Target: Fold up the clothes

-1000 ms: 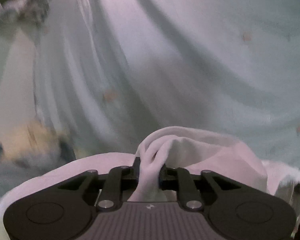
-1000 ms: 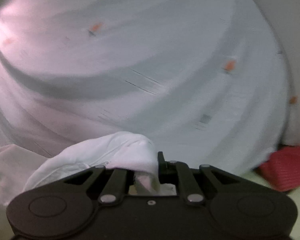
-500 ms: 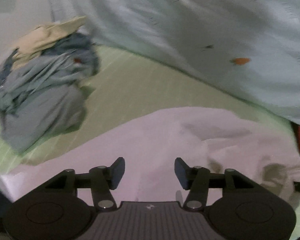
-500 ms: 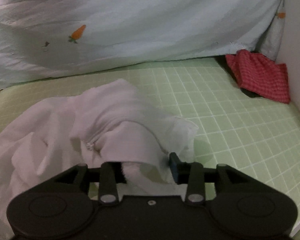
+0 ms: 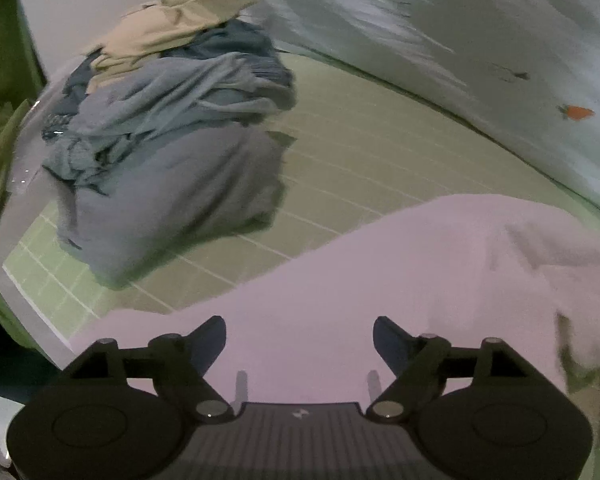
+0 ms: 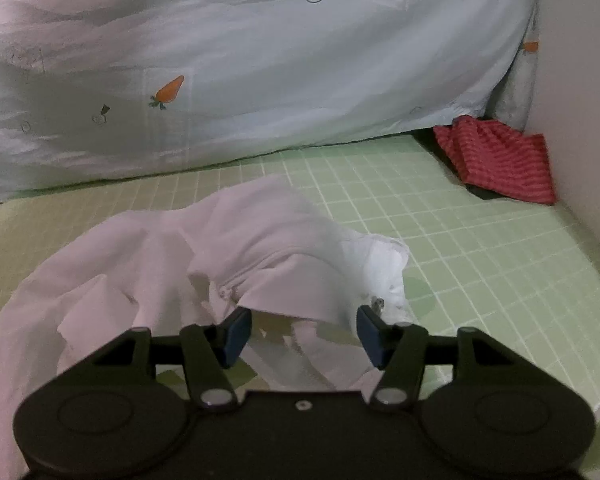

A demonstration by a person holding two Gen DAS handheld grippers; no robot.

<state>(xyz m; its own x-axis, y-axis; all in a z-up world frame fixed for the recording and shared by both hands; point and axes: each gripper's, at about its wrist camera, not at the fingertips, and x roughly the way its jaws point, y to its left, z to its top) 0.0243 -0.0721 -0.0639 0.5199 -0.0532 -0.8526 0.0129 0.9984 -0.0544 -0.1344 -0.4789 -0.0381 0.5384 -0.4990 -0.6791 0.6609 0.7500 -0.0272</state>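
Note:
A white garment [image 5: 380, 280] lies crumpled on the green checked mat [image 5: 360, 152]. My left gripper [image 5: 299, 340] hovers just over its flat near part; the jaws are opening and nothing is pinched between them. In the right wrist view the same white garment [image 6: 260, 248] is bunched up with a zip seam showing. My right gripper [image 6: 303, 334] stands over its near fold with the jaws opening; cloth lies under and between the blue pads [image 6: 236, 330] but they do not press on it.
A pile of grey, blue and beige clothes [image 5: 168, 132] sits at the mat's left edge. A pale quilt with carrot prints [image 6: 260, 60] runs along the back. A red striped cloth [image 6: 496, 160] lies in the far right corner by the wall [image 6: 580, 120].
Both grippers came down from the quilt to the mat and let go of the white garment, which now lies on the mat. Both pairs of jaws have spread apart.

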